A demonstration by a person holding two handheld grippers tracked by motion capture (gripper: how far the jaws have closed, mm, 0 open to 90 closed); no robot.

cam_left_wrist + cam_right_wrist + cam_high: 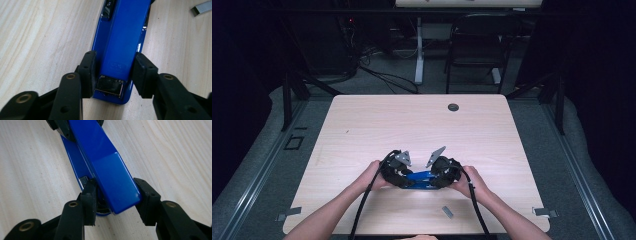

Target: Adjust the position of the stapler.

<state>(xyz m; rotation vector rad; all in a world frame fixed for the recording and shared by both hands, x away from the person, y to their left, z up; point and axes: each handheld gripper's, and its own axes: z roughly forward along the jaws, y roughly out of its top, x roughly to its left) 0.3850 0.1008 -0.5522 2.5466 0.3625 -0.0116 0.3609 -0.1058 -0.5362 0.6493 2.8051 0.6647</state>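
Note:
A blue stapler (421, 176) lies on the light wooden table (412, 125), near its front edge, between my two hands. My left gripper (408, 178) holds the stapler's hinge end. In the left gripper view the stapler (122, 37) runs away from me and my left gripper (113, 62) has both pads pressed on its sides. My right gripper (435, 178) is at the other end. In the right gripper view the stapler's (110, 167) front tip sits between the jaws of my right gripper (115, 192), which stand close beside it without clamping it.
A short strip of staples (447, 211) lies on the table near the front edge, right of my right forearm, also at the top right of the left gripper view (201, 7). A round cable hole (453, 107) sits at the table's far side. A chair (477, 45) stands beyond.

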